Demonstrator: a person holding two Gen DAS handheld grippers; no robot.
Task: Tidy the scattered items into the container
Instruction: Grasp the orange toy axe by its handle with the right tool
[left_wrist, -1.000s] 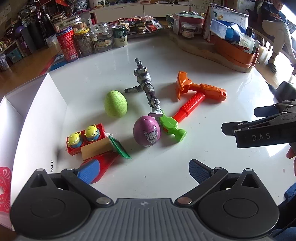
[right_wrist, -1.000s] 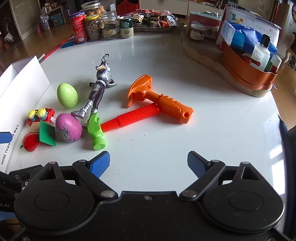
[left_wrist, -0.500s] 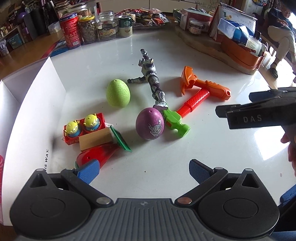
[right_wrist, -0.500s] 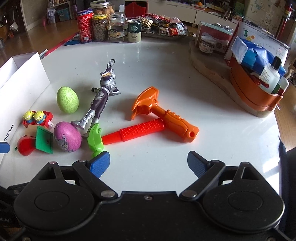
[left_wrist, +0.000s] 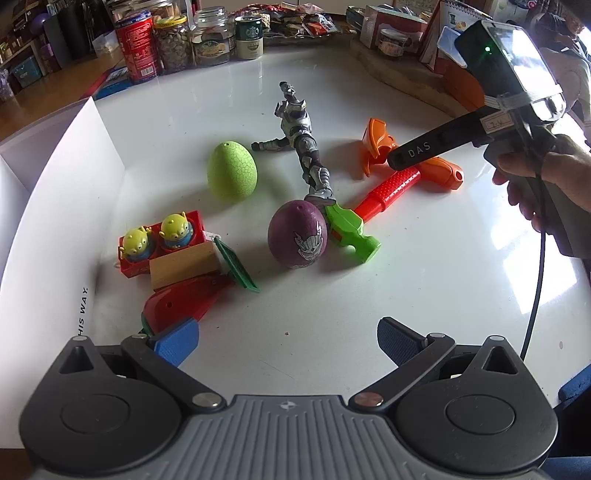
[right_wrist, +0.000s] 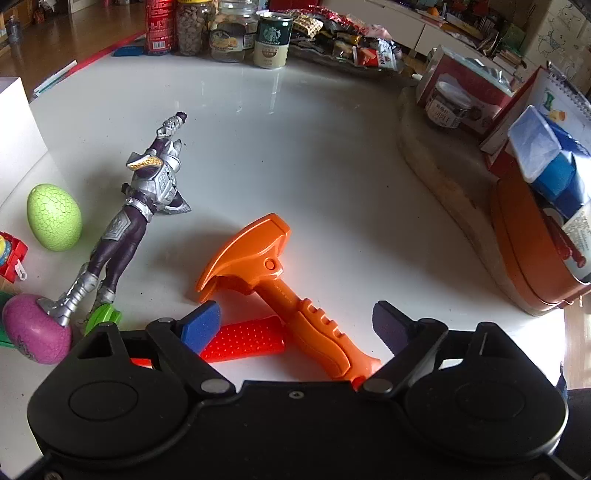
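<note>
At the far left edge of the tabletop (left_wrist: 424, 280), the white cardboard box (left_wrist: 62, 206) is standing open as the container, and nothing is showing inside it yet. Just right of its wall, the alien toy block (left_wrist: 162, 240), a red toy (left_wrist: 177, 302) and the green egg (left_wrist: 232, 171) are lying close together, with the left gripper (left_wrist: 288, 338) hanging above the near side of this cluster, its jaws apart and empty. Toward the middle, the purple egg (left_wrist: 297, 234) is sitting against the feet of the silver action figure (left_wrist: 301, 142) and beside the green-headed toy hammer (left_wrist: 369, 206). Further right, the orange toy axe (right_wrist: 280, 284) is lying with its blade away and its handle running near-right, straight into the gap of the right gripper (right_wrist: 295, 325). Those jaws are standing wide, straddling the handle without pressing on it, having just been narrowing slightly. Judging by this, the right hand (left_wrist: 535, 184) is the nearer one, and the grip should close across the handle's long axis.
</note>
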